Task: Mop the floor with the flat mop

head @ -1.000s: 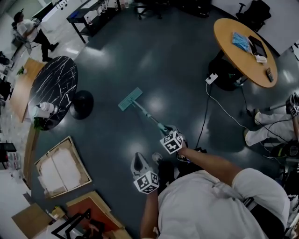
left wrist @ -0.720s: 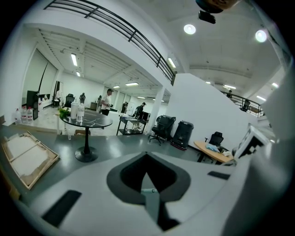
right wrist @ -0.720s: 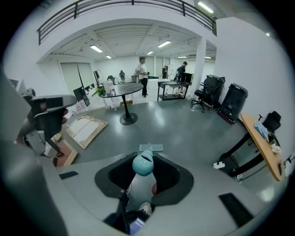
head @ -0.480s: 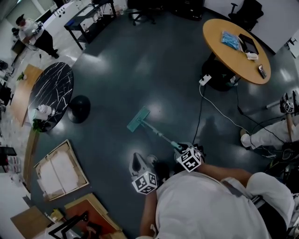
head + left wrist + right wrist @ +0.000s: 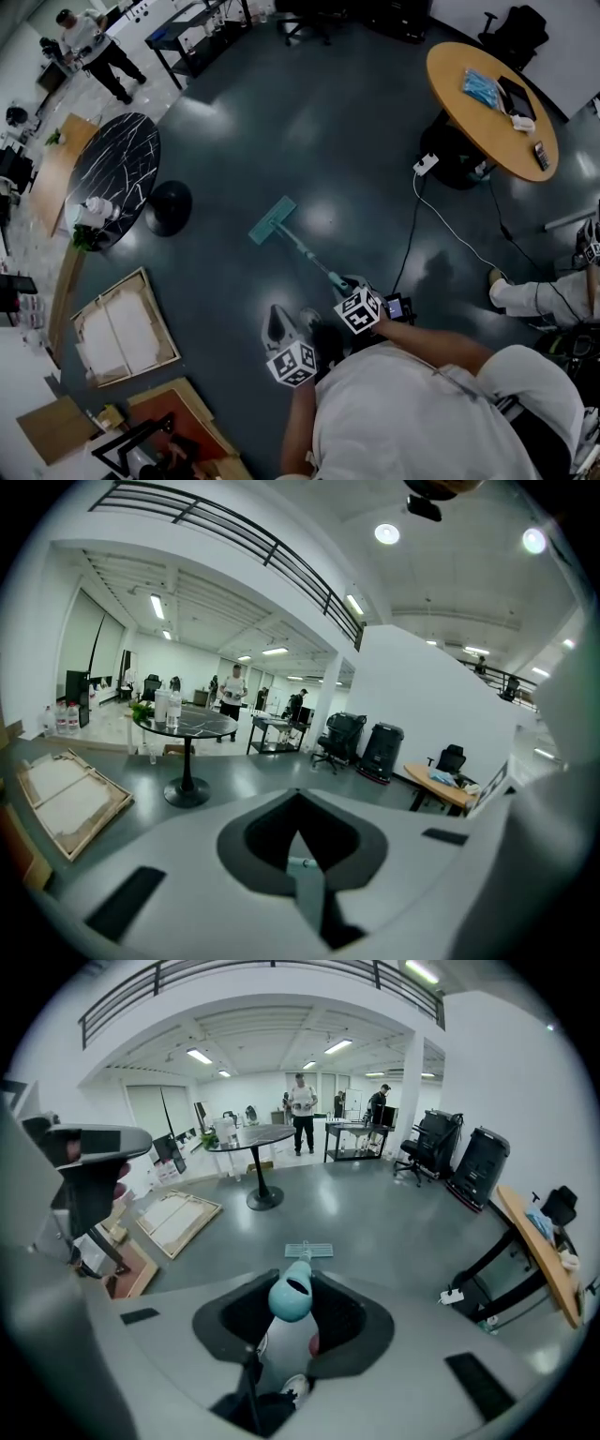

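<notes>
The flat mop's teal head (image 5: 272, 220) lies on the dark grey floor ahead of me, and its thin handle (image 5: 309, 253) slants back to my right gripper (image 5: 347, 283). That gripper is shut on the handle's teal top end (image 5: 291, 1297). In the right gripper view the mop head (image 5: 309, 1250) shows small on the floor beyond the jaws. My left gripper (image 5: 276, 314) hangs lower left of the right one, apart from the mop. Its jaws (image 5: 300, 817) meet at the tip with nothing between them.
A black marble round table (image 5: 112, 178) on a disc foot (image 5: 169, 208) stands at left. Framed canvases (image 5: 122, 328) lie at lower left. A round wooden table (image 5: 492, 98) is at upper right, with a white cable (image 5: 450, 220) across the floor. A seated person's legs (image 5: 534, 295) are at right.
The mop head was drawn back toward me, then slid out a little again. My right gripper moved with the handle. The left gripper stayed where it was.
</notes>
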Available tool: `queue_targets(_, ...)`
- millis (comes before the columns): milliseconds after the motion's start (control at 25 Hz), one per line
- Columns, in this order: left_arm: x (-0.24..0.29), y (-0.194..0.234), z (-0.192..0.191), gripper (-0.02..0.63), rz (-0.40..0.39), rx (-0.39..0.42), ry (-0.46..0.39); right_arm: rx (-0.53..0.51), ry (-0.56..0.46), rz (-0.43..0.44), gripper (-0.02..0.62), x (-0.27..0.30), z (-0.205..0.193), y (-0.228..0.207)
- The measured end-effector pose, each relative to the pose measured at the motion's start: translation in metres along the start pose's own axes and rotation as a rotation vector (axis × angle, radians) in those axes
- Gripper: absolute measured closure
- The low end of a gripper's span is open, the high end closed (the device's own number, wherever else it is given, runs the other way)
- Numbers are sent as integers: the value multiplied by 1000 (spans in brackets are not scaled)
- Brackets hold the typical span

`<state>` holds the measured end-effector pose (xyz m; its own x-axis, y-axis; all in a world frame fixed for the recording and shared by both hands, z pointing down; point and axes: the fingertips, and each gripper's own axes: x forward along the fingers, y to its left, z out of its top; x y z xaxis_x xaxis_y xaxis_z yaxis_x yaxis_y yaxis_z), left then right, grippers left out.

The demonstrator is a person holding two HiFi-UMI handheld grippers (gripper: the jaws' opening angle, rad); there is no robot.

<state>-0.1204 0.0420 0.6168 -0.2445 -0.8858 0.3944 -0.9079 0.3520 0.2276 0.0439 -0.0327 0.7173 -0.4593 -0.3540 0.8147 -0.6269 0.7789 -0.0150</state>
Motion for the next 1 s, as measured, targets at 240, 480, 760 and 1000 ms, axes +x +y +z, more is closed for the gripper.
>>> queue_targets(240, 28, 32, 17, 600, 31, -4, -19, -20, -22, -31, 485, 72, 67, -4)
queue_targets(480, 46, 64, 32, 601, 50, -16, -17, -48, 4, -64, 485, 145, 121, -4)
queue_targets(760, 42, 100, 22, 600, 92, -18, 22, -51, -7, -88, 485, 194, 163, -6)
queue_targets(1000, 39, 94, 13, 600, 60, -3, 40, -49, 7, -90, 485, 179, 152, -12)
